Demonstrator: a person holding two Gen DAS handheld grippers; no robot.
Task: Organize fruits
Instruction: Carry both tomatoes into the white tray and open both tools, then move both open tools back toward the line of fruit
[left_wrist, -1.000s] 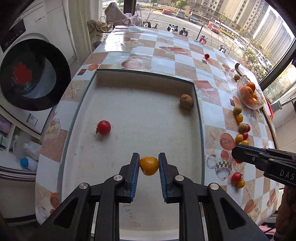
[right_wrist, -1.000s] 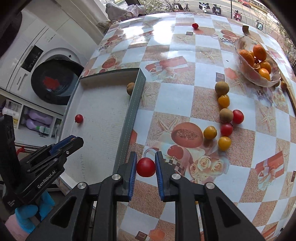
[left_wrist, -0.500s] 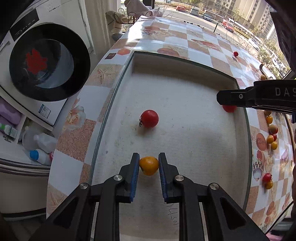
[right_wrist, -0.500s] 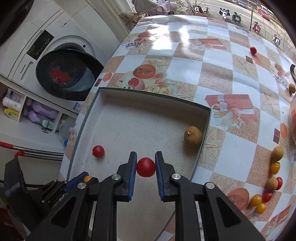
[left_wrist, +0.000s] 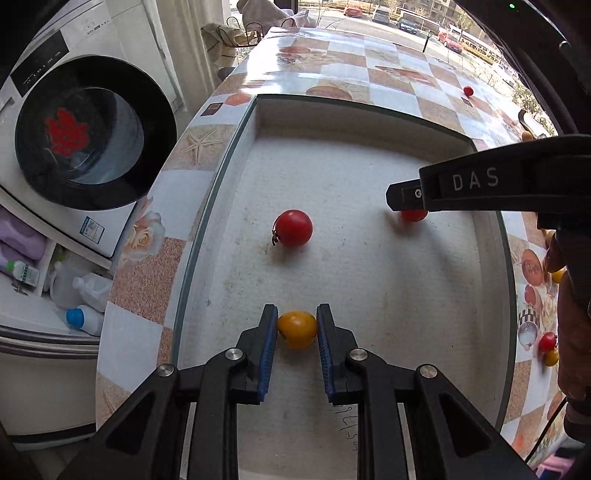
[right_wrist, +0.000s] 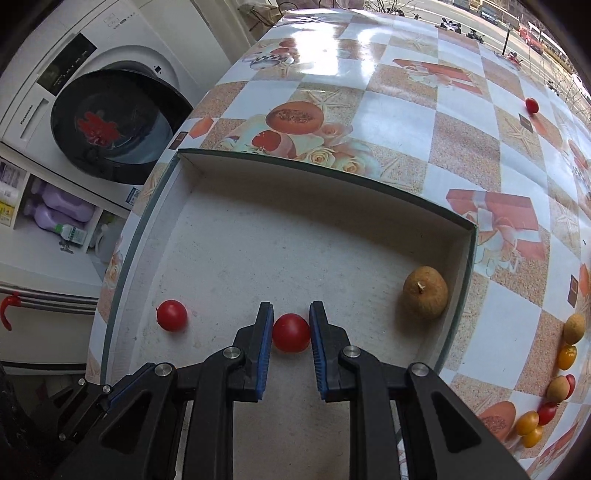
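My left gripper (left_wrist: 297, 328) is shut on a yellow tomato (left_wrist: 297, 329) low over the near part of the white tray (left_wrist: 236, 147). A loose red tomato (left_wrist: 293, 228) lies on the tray floor ahead of it. My right gripper (right_wrist: 291, 330) is shut on a red tomato (right_wrist: 291, 332) low over the tray (right_wrist: 325, 177); it also shows in the left wrist view (left_wrist: 413, 215) under the right gripper's black finger (left_wrist: 461, 188). A brown pear-like fruit (right_wrist: 424, 292) lies against the tray's right wall. The loose red tomato also shows at left in the right wrist view (right_wrist: 171, 315).
Several small red, yellow and brown fruits (right_wrist: 557, 384) lie on the checked tablecloth to the right of the tray. One red tomato (right_wrist: 532, 105) lies far back on the table. A washing machine (left_wrist: 85, 136) and bottles (left_wrist: 85, 306) stand left of the table.
Both grippers have moved forward and lower over the tray, each still holding its tomato. The right gripper has come in from the tablecloth to the tray.
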